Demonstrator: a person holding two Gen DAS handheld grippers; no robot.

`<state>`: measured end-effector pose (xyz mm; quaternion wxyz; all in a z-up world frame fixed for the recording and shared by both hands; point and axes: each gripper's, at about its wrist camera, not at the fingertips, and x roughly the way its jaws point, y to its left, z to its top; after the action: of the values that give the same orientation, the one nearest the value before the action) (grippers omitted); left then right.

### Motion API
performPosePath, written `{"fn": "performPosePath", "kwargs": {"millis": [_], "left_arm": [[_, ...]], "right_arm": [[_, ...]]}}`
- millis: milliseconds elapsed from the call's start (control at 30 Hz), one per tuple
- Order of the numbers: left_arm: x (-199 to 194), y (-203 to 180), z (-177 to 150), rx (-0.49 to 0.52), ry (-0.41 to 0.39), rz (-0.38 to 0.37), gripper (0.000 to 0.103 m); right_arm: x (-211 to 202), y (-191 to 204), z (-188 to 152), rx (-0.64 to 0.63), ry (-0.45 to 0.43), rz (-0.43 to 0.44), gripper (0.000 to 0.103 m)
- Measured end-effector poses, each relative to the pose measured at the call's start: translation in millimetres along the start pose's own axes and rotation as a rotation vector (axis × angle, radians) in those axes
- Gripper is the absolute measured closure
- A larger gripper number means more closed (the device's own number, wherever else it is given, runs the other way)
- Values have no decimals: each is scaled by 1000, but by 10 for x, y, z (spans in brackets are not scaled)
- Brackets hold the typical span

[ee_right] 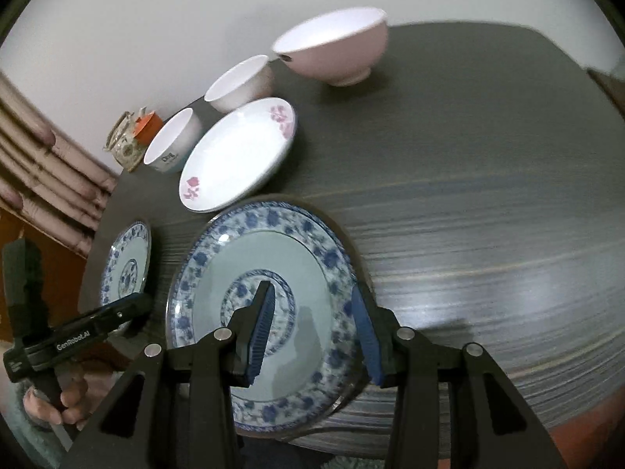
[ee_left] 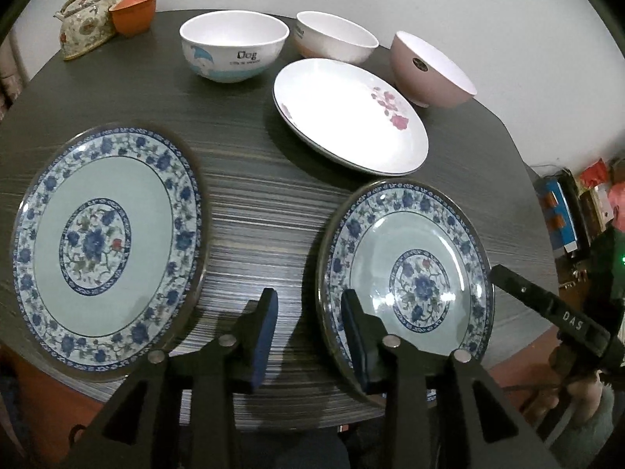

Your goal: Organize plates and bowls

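Your right gripper (ee_right: 312, 328) sat at a narrow opening across the right-hand rim of the right plate (ee_right: 312, 258): one blue pad lay over the plate's patterned middle and the other just outside the rim. The plate looked sharp in that view while the table (ee_left: 254, 203) behind it was smeared, so you appeared to be gripping it. It lay near the front of the table, with its near edge reaching past the table's edge.

Your left gripper (ee_left: 308, 336) pointed steeply down with its jaws partly apart and nothing clamped. One finger hung over bare table between the two blue plates, and the other over the left rim of the right plate. I could not tell if that finger touched the rim.

The left plate (ee_left: 105, 195), with the same blue flower pattern, lay flat at the table's left side, apart from the right one. Behind them lay a white plate (ee_left: 343, 117) with pink flowers. Along the back stood the Dog bowl (ee_left: 234, 51), a white bowl (ee_left: 336, 39) and a pink bowl (ee_left: 425, 74), all upright and none stacked. A teapot (ee_left: 82, 19) and an orange cup (ee_left: 133, 11) stood together in the far left corner
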<state>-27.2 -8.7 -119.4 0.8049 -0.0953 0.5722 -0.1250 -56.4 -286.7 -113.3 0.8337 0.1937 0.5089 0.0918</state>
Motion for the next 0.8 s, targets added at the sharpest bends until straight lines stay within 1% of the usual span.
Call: {"fn": "performPosePath", "kwargs": {"millis": [67, 133, 267, 433, 500, 600, 767, 800], "left_arm": [[23, 7, 1, -12, 12, -13, 69], [62, 8, 9, -15, 26, -22, 69], [143, 26, 29, -39, 57, -43, 69], [229, 59, 41, -58, 90, -47, 69], [244, 96, 43, -87, 99, -66, 69], [251, 86, 43, -83, 103, -69, 69], [334, 67, 91, -96, 131, -96, 69], [356, 69, 101, -102, 136, -92, 69]], "right_arm": [[8, -96, 5, 27, 3, -5, 64], [8, -134, 6, 36, 7, 23, 66], [30, -185, 0, 50, 20, 38, 69], [81, -208, 5, 63, 46, 44, 75], [105, -222, -2, 66, 62, 35, 78], [163, -242, -9, 81, 88, 41, 80], [216, -233, -18, 84, 110, 53, 82], [223, -233, -22, 85, 113, 54, 82]]}}
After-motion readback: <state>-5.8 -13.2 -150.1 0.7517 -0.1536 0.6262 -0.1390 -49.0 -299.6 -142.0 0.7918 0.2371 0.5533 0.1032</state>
